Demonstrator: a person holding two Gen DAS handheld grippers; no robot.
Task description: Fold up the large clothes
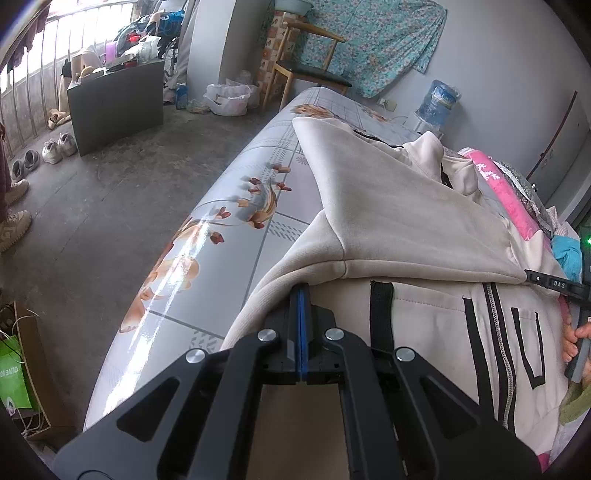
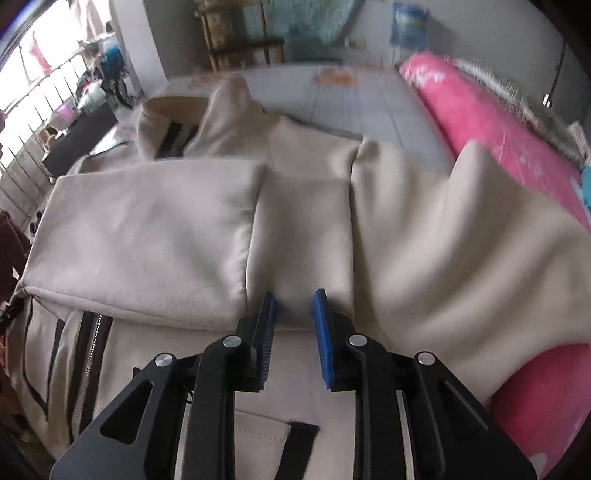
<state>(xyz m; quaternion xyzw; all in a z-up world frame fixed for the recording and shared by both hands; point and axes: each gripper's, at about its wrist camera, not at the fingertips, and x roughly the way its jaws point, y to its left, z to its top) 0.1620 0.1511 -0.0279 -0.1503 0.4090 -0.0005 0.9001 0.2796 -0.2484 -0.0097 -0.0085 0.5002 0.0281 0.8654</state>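
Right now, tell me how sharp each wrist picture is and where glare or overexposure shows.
Left wrist view: sharp; a streak of window glare runs along the glossy floral tabletop, the barred window is blown out, and the fisheye bends the table's edge. Right wrist view: motion-blurred throughout, the beige hooded jacket and pink quilt are smeared, and the window at top left is overexposed.

A lived-in home: shoes on the concrete floor, a wooden chair, a water jug, a barred window.

One cream hoodie, one wooden chair, one water jug, two tools
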